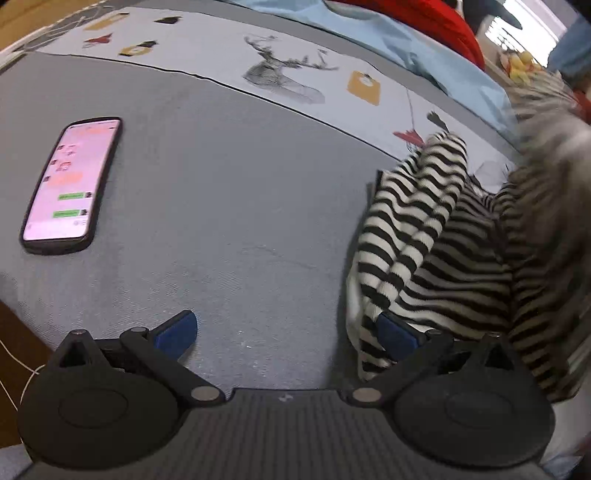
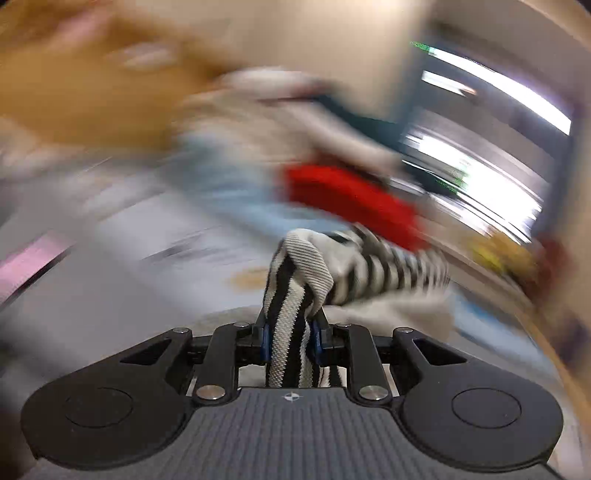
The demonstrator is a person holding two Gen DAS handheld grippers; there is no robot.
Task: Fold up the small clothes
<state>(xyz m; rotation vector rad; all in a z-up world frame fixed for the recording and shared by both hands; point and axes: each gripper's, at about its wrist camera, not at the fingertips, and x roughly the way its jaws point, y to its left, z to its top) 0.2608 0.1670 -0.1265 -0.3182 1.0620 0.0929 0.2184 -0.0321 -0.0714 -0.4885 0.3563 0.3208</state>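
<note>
A black-and-white striped garment hangs bunched at the right of the left wrist view, over the grey bed cover. My left gripper is open wide and low over the cover; its right finger touches the garment's lower edge, its left finger is free. My right gripper is shut on a ribbed striped edge of the same garment, which trails off to the right. The right wrist view is heavily motion-blurred.
A lit phone lies on the cover at the left. A printed pale sheet with a deer drawing lies behind, then light blue bedding and a red item. The bed's edge is at the lower left.
</note>
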